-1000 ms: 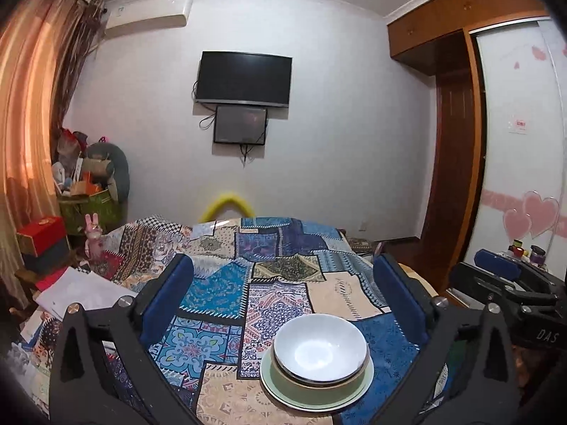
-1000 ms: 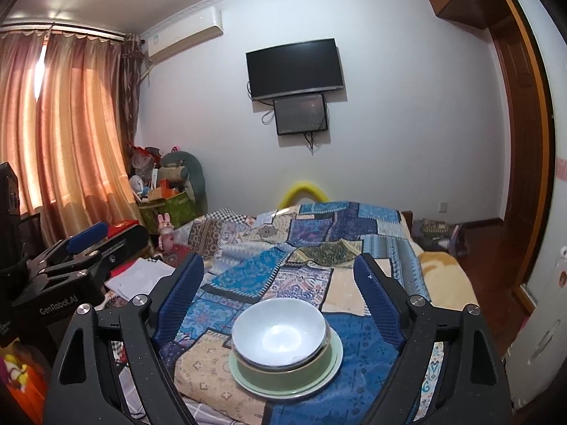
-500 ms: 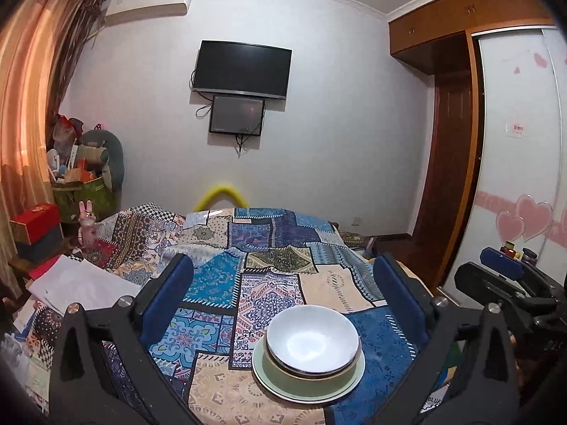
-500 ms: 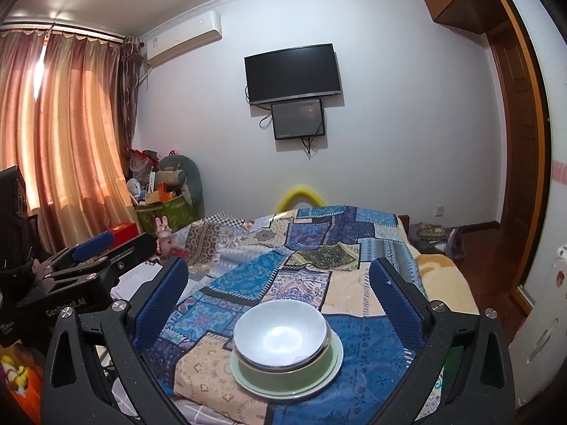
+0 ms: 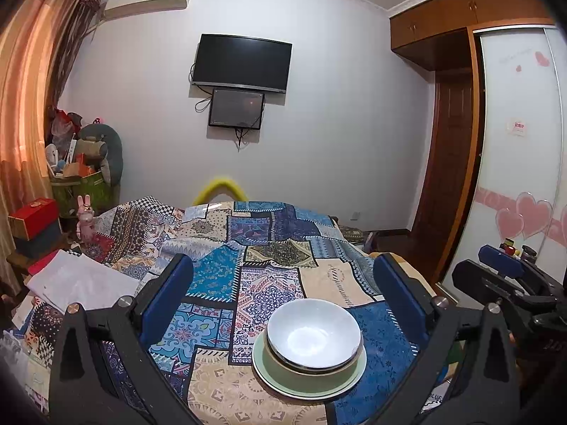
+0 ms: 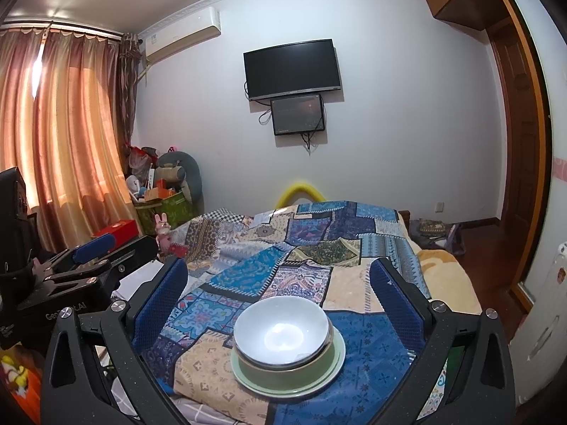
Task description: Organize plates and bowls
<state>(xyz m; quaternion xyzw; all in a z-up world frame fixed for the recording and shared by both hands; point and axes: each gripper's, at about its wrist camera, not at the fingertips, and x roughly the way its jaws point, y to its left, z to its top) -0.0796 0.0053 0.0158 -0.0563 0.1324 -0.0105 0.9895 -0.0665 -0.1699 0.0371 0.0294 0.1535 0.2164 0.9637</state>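
— White bowl: where is it entered?

— Top of the stack, nested in a green bowl, which sits on a pale green plate. The stack rests on the patchwork cloth near its front edge.

— Left gripper?

— Jaws spread wide, nothing between them. It hangs above and behind the stack, touching no dish.

— Right gripper?

— Same entry: fully spread, empty, clear of the crockery.

— Loose items outstanding?

— None visible on the cloth in either view. Folded white paper lies to the left, not part of the lot.

— Status of the job, then?

— By my reckoning, complete or very nearly: plate lowest, bowls nested above, neither tool engaged. Whether further dishes wait out of frame, I cannot tell.
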